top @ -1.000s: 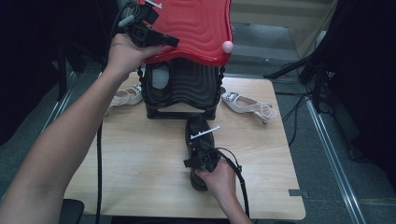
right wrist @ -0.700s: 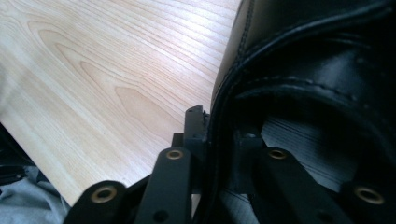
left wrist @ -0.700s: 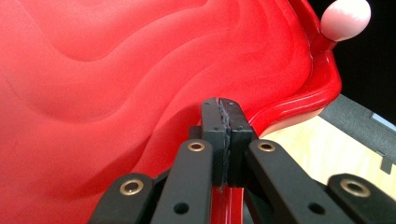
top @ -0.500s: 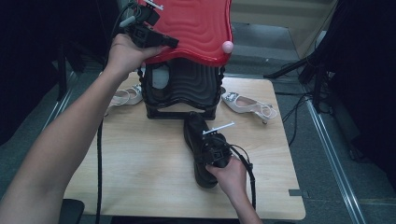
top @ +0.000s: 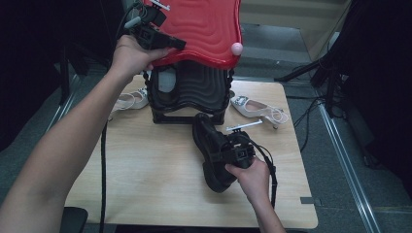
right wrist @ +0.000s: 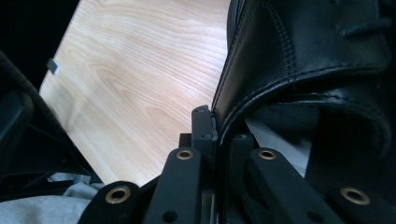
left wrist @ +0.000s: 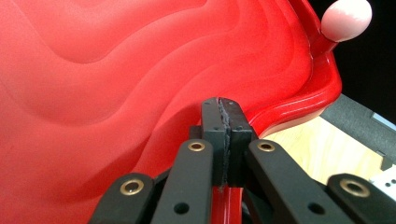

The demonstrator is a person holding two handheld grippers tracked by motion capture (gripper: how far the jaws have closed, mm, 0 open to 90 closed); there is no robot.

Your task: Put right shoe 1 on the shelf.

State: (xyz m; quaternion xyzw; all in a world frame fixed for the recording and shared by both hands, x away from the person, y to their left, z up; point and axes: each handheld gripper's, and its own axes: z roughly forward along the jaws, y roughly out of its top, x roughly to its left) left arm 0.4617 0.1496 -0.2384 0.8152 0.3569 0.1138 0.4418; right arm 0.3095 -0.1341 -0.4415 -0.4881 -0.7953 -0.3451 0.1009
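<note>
- Landmark: the black storage box (top: 189, 94) at the far edge of the desk (top: 145, 174).
- Left gripper (top: 167, 43) is holding the box's red lid (top: 204, 26) raised above the box; its fingers (left wrist: 226, 133) are pressed fully together on the lid's rim.
- Right gripper (top: 221, 153) is gripping a black leather shoe (top: 211, 145) just in front of the box, toe end resting on the desk. Its jaws have just been closing and are now pinching the collar edge (right wrist: 219, 128).
- Two white shoes are lying beside the box, one on either side (top: 257, 109) (top: 128, 101).
- Handling judgement: shoe looks moderately heavy, with a supple upper and a stiff sole. The collar grip is holding thin leather, so it could swing or slip; lift slowly.
</note>
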